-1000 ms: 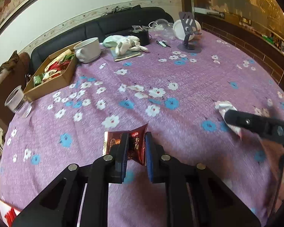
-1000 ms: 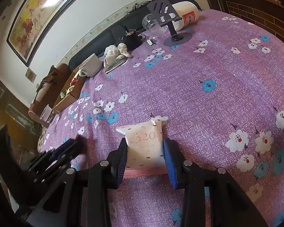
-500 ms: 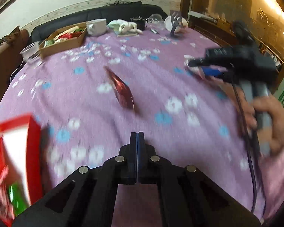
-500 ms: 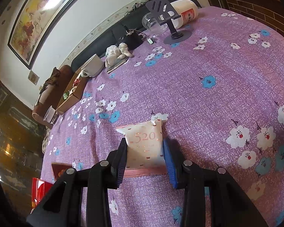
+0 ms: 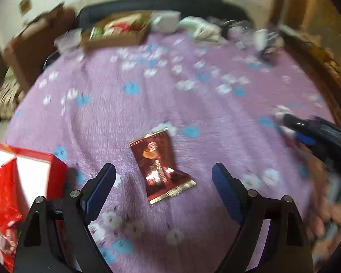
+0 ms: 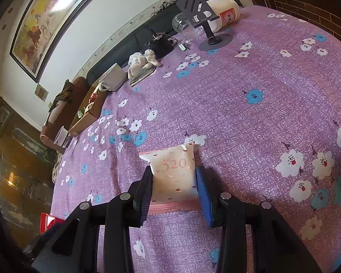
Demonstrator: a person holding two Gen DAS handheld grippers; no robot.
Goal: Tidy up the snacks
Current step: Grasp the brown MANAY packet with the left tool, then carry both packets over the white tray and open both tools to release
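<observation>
Left wrist view, blurred: left gripper (image 5: 163,177) is spread wide, red packet (image 5: 160,163) flat on the cloth (image 5: 193,104) between the jaws, long axis probably pointing ahead. Right gripper (image 6: 174,182) pinches the pink packet (image 6: 174,174) by its sides

Bare purple tablecloth (image 6: 250,118) spreads wide through the table's middle, giving open passage. The far edge is crowded: a cardboard box (image 6: 88,116), white mug (image 6: 113,78), cloth bundle (image 6: 143,62), phone stand (image 6: 204,22) and jar (image 6: 222,10). A red box (image 5: 31,177) blocks the near left, just beside the left gripper (image 5: 163,182).
</observation>
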